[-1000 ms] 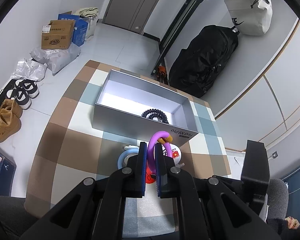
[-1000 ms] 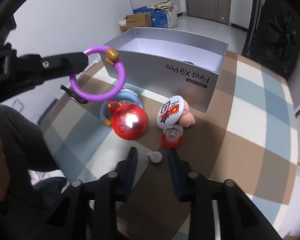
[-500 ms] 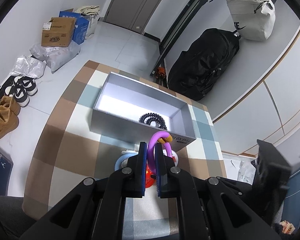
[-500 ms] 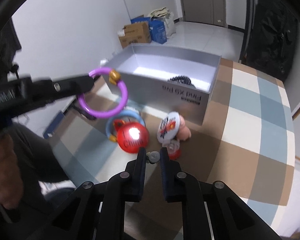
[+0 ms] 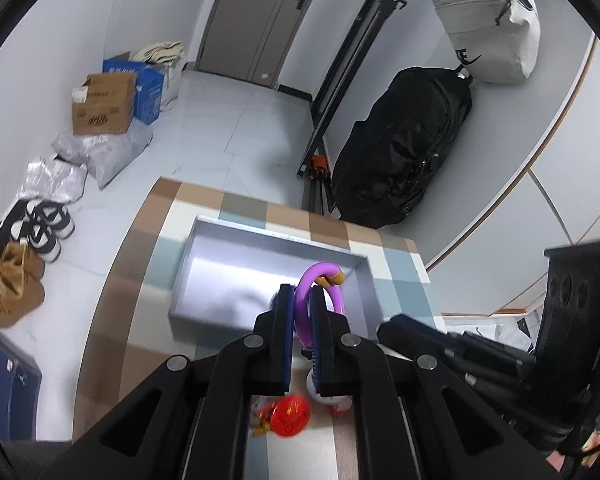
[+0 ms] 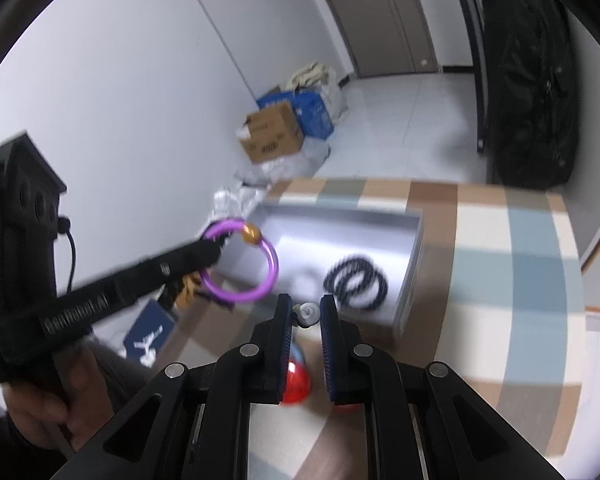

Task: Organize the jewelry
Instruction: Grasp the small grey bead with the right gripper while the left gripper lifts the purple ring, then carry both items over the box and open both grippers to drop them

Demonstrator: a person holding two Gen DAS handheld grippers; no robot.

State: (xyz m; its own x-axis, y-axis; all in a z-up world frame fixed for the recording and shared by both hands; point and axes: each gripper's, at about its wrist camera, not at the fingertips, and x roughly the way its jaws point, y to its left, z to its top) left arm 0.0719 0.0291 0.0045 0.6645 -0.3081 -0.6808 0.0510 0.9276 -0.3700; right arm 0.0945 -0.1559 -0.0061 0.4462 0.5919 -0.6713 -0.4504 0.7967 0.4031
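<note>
Left wrist view: no writing on the table things reads clearly here; a white bag (image 5: 490, 28) at two o'clock bears a dark mark I cannot read. My left gripper (image 5: 301, 312) is clamped on the purple ring (image 5: 320, 292), held edge-on to this camera, its gold bead (image 5: 332, 279) at the top. The ring hangs above the silver box (image 5: 204, 276) on the checked cloth (image 5: 112, 320). From the right wrist view the ring faces the lens as a full circle at nine o'clock, bead at its twelve. My right gripper (image 6: 305, 312) is narrowed on a small silvery piece (image 6: 308, 314) held over the box's near wall; black coiled bands (image 6: 356, 282) lie inside at two o'clock of it. A red ball (image 6: 296, 384) sits below.
</note>
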